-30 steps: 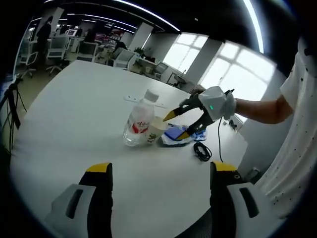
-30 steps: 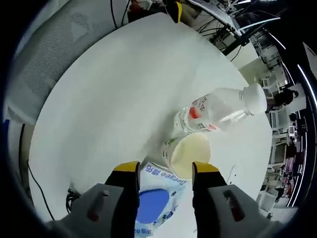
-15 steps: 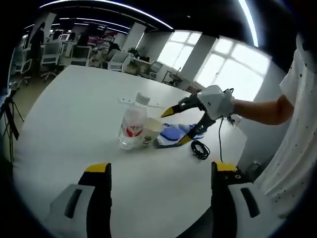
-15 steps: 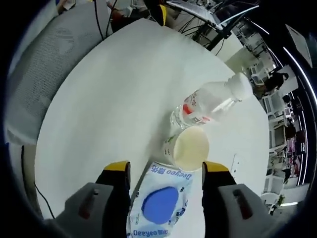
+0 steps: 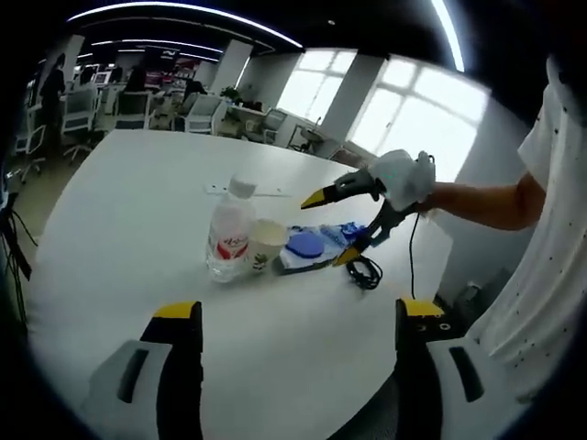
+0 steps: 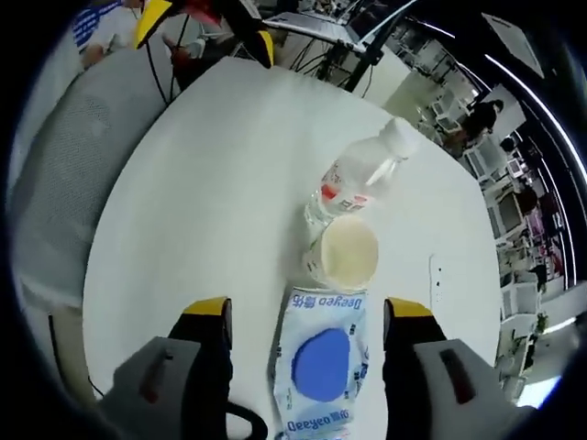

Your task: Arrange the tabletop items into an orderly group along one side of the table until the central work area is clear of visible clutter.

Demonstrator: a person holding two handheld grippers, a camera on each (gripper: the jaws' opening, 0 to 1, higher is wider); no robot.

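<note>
On white table (image 6: 211, 183): water bottle (image 6: 353, 179), paper cup (image 6: 342, 252), wet-wipes pack (image 6: 319, 376), lined up touching.
Right gripper (image 6: 307, 316) spread wide above pack; left gripper (image 5: 289, 321) wide, holding nothing.

Black cable (image 6: 240, 423) cut off by edge, bottle (image 5: 229, 240) label unreadable

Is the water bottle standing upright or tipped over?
Upright: the water bottle stands on its base, white cap on top, beside the paper cup.

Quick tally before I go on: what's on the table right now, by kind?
Water bottle: 1
Paper cup: 1
Wet-wipes pack: 1
Black cable: 1
White strip, too far to identify: 1
Total: 5
</note>
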